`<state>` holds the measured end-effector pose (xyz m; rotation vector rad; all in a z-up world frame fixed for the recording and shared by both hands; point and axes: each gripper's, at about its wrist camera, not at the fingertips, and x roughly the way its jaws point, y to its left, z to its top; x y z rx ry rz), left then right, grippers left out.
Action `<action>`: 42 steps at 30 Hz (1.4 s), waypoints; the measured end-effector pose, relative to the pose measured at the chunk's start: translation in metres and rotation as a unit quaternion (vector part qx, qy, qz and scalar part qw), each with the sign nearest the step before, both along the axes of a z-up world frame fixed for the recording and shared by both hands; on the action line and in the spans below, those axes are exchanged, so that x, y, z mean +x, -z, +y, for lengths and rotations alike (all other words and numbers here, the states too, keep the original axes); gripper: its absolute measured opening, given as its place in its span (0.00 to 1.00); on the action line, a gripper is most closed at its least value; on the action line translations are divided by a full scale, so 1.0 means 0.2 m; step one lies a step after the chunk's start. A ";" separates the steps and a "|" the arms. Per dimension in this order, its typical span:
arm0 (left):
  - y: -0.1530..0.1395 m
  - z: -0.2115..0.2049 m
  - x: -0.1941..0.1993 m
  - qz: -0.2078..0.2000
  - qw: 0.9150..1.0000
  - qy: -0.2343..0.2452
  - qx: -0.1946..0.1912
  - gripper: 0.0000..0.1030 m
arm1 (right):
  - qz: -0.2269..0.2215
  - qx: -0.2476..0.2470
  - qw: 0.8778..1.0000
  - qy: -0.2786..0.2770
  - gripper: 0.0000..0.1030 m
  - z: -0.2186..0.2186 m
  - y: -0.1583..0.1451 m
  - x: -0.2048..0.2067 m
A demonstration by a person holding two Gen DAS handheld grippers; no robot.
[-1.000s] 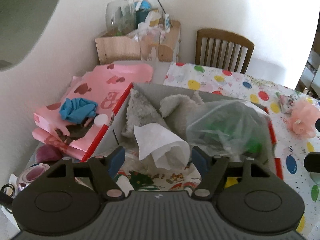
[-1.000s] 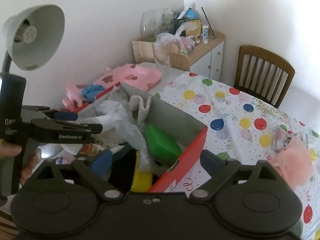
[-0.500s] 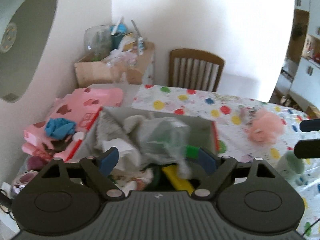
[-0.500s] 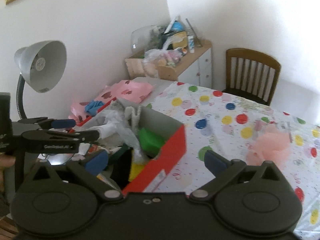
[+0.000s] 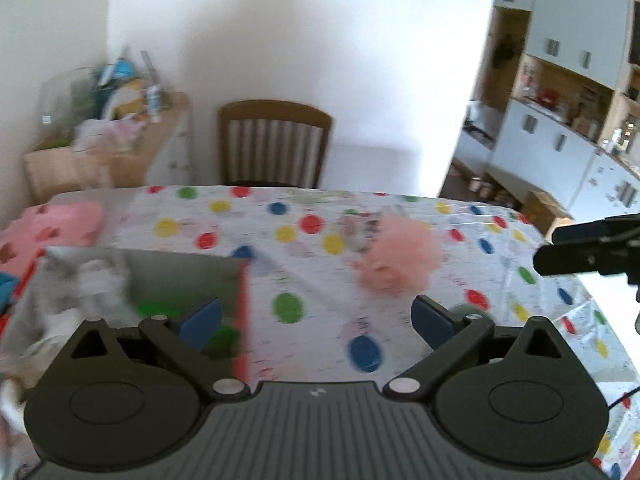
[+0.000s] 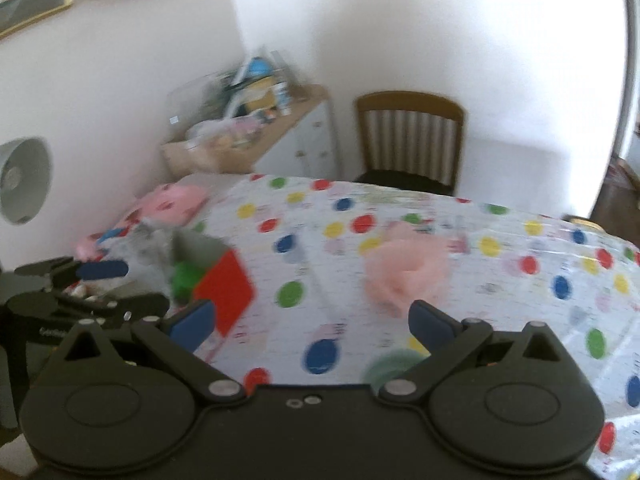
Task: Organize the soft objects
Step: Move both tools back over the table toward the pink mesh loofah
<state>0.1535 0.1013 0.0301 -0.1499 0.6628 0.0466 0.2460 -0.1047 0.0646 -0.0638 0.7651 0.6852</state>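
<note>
A pink mesh pouf (image 5: pixel 396 258) (image 6: pixel 404 276) lies on the polka-dot tablecloth (image 5: pixel 304 272), ahead of both grippers. At the left stands a red box (image 5: pixel 243 320) (image 6: pixel 226 292) with a grey inside, holding grey plush, crumpled plastic and a green thing (image 5: pixel 154 310). My left gripper (image 5: pixel 316 320) hangs over the box's right edge; its jaws are opening with nothing between them. My right gripper (image 6: pixel 311 322) is open and holds nothing, above the cloth just short of the pouf. A pale green round object (image 6: pixel 390 364) sits blurred under its right finger.
A wooden chair (image 5: pixel 276 144) stands behind the table. Left of it is a low cabinet (image 5: pixel 108 152) piled with clutter. Pink patterned bags (image 5: pixel 52 224) lie beside the box, and a grey lamp head (image 6: pixel 24 180) hangs at the left. Kitchen units (image 5: pixel 560 140) are far right.
Both views have swung right, from above the box to the spotted cloth and the pouf. The left jaws have spread wider. The white paper is no longer between them.
</note>
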 end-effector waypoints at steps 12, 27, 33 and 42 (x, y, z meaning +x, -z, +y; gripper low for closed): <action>0.13 -0.31 0.40 0.029 0.995 0.088 -0.028 1.00 | 0.003 -0.022 0.996 0.088 1.00 -0.31 0.07 0.33; 0.21 -0.40 0.54 0.036 0.993 0.106 -0.038 1.00 | 0.049 -0.024 0.988 0.143 0.98 -0.35 0.18 0.55; 0.16 -0.36 0.54 0.025 0.988 0.146 -0.034 1.00 | 0.050 -0.016 0.986 0.159 0.98 -0.27 0.09 0.53; 0.25 -0.40 0.72 0.029 0.987 0.152 -0.034 1.00 | 0.072 -0.039 0.986 0.145 0.98 -0.23 0.20 0.78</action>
